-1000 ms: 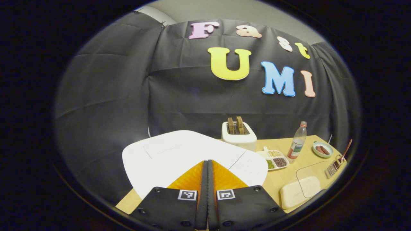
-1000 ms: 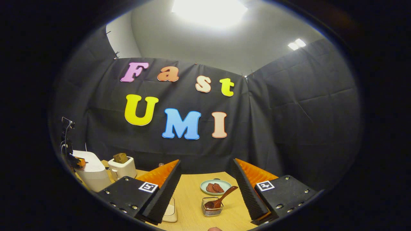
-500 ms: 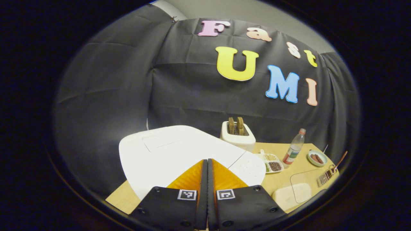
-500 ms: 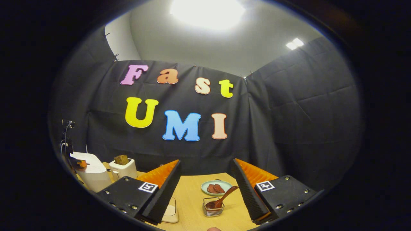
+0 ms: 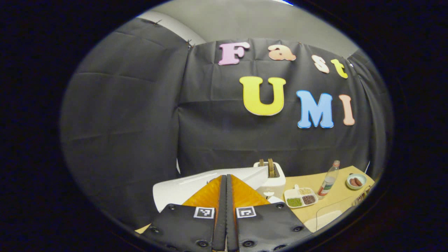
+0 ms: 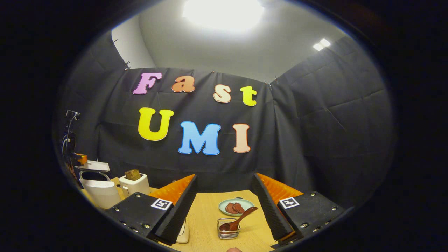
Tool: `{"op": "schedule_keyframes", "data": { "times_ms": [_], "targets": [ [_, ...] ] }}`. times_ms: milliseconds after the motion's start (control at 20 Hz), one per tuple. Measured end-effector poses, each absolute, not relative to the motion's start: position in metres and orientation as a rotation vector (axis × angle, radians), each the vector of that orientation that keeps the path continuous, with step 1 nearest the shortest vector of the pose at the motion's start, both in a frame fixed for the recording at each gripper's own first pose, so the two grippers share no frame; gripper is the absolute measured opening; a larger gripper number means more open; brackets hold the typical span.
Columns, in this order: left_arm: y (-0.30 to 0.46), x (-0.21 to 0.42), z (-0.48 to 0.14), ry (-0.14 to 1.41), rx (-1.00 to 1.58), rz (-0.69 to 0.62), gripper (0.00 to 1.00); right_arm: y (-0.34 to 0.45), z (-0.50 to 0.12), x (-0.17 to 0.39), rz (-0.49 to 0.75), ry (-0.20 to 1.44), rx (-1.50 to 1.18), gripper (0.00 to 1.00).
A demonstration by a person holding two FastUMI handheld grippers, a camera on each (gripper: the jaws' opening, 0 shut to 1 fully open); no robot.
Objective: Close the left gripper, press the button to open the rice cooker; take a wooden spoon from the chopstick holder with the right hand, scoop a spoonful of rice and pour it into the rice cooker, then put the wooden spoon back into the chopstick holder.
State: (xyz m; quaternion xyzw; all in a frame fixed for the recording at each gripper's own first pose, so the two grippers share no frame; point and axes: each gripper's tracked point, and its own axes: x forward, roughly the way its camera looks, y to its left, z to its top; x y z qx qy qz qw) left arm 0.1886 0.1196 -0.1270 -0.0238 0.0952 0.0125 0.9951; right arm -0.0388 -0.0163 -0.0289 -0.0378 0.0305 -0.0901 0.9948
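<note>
Pressing together with no gap, the left gripper (image 5: pixel 226 182) shows its two fingers meeting at the bottom of the left gripper view. Just beyond their tips stands the white rice cooker (image 5: pixel 196 187), its lid raised and seen edge-on. To its right a toaster (image 5: pixel 272 176) stands close by, then a divided dish (image 5: pixel 301 198) of grains, a bottle (image 5: pixel 328 178) and a small bowl (image 5: pixel 356 181), all on the pale wooden bench (image 5: pixel 344 189) before the black cloth wall.

In the right gripper view, the right gripper (image 6: pixel 224 196) has its fingers wide apart and holds nothing. Between them, farther off on the bench (image 6: pixel 206 220), the wooden spoon (image 6: pixel 239 218) leans in the wire chopstick holder (image 6: pixel 227 233); a plate (image 6: pixel 235 206) lies just behind. Far left, the rice cooker (image 6: pixel 99 190) stands with its lid up beside the toaster (image 6: pixel 133 182).
</note>
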Motion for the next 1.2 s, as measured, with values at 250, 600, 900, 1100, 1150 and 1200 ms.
{"op": "schedule_keyframes", "data": {
  "times_ms": [250,600,900,1100,1150,1200],
  "targets": [
    [0.1,0.151,-0.069,0.069,-0.046,0.042,0.09,-0.033,-0.032,-0.024,-0.153,0.056,-0.058,0.95],
    [0.042,0.092,-0.032,0.009,-0.044,-0.025,0.73,-0.057,-0.045,0.0,-0.131,0.067,-0.036,0.95],
    [0.007,0.058,-0.016,-0.021,-0.009,-0.04,0.92,-0.086,-0.07,0.035,-0.138,0.109,-0.01,0.96],
    [-0.002,0.042,-0.016,-0.003,0.014,-0.037,0.96,-0.102,-0.104,0.056,-0.134,0.182,0.028,0.96],
    [-0.003,0.039,-0.017,0.002,0.012,-0.029,0.96,-0.106,-0.112,0.061,-0.133,0.203,0.035,0.96],
    [-0.004,0.036,-0.018,0.008,0.011,-0.023,0.96,-0.11,-0.122,0.065,-0.136,0.224,0.043,0.96]
  ]
}}
